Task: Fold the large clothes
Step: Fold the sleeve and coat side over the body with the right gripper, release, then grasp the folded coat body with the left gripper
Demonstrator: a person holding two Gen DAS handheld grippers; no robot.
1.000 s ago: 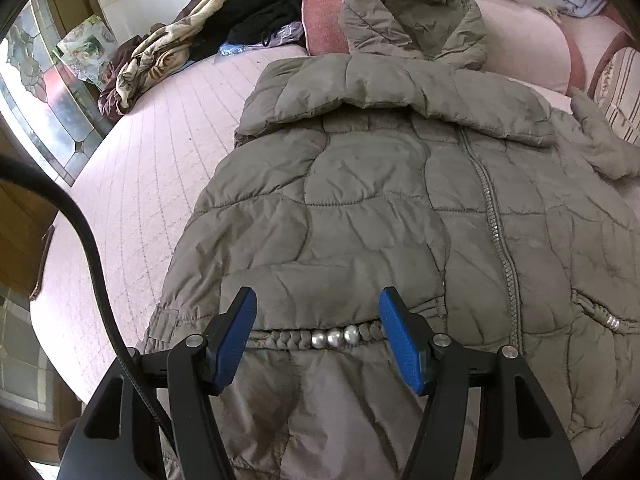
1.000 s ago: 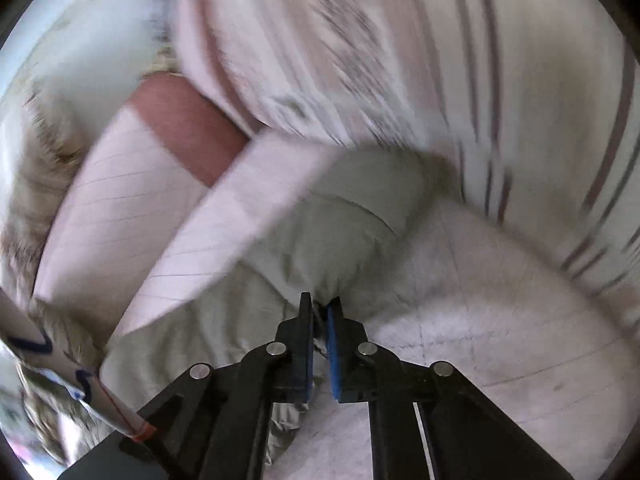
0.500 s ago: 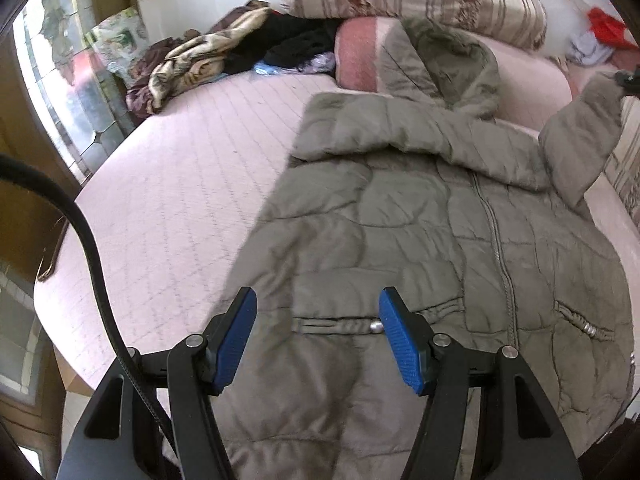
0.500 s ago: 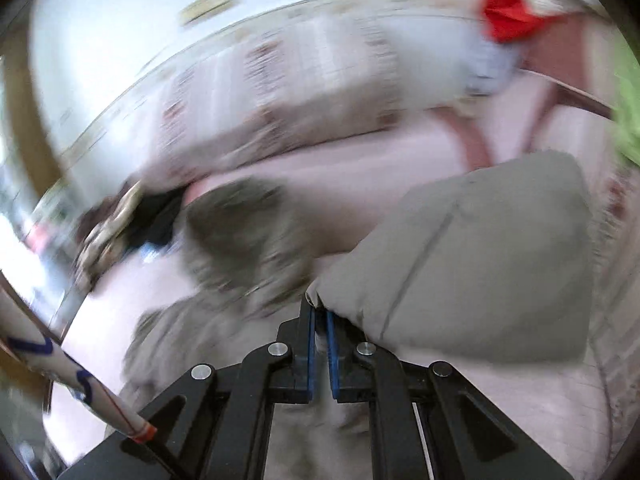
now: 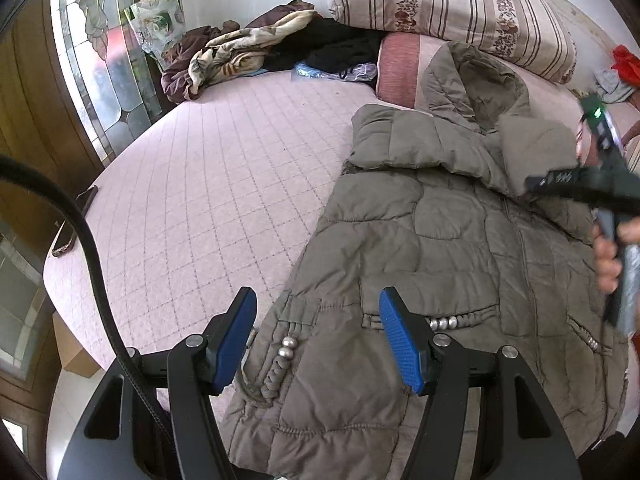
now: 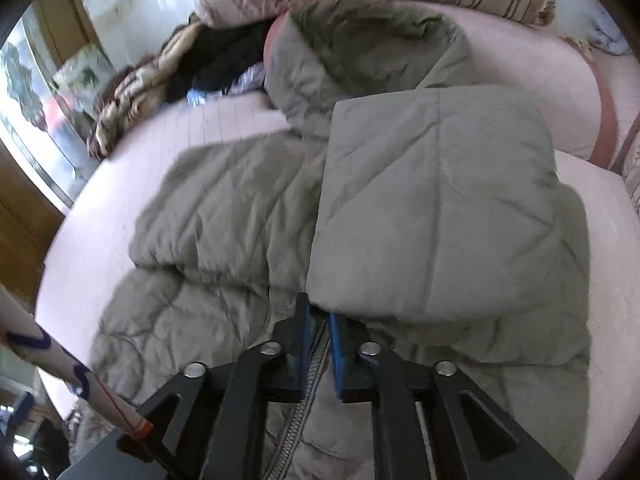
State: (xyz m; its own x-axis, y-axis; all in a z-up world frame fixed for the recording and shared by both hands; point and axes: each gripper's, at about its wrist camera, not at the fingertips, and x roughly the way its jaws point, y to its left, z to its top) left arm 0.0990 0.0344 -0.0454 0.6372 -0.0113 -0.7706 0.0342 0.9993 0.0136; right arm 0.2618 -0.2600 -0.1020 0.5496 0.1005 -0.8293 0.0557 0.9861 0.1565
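1. Your coat [image 5: 432,264], a grey-green padded one with a hood, lies front up on the pink quilted bed [image 5: 208,184], its zip running down the middle and its hood towards the striped pillow [image 5: 448,0].
2. Your left gripper [image 5: 316,336] hangs over the coat's lower edge on the side nearest the window [image 5: 100,60]. Its blue pads stand about half apart with nothing pinched between them; a beaded pocket trim [image 5: 444,322] of the coat lies below.
3. Your right gripper [image 6: 320,344] is over the coat's chest, just at the zip [image 6: 304,396]. Its jaws are opening, a narrow gap showing between the blue pads.
4. The coat's sleeve [image 6: 436,208] is folded across the chest, its cuff edge right at the tips of the right gripper. The pads do not appear to press on it.
5. A heap of other clothes [image 5: 256,48] sits at the far side of the bed, well apart from the coat.
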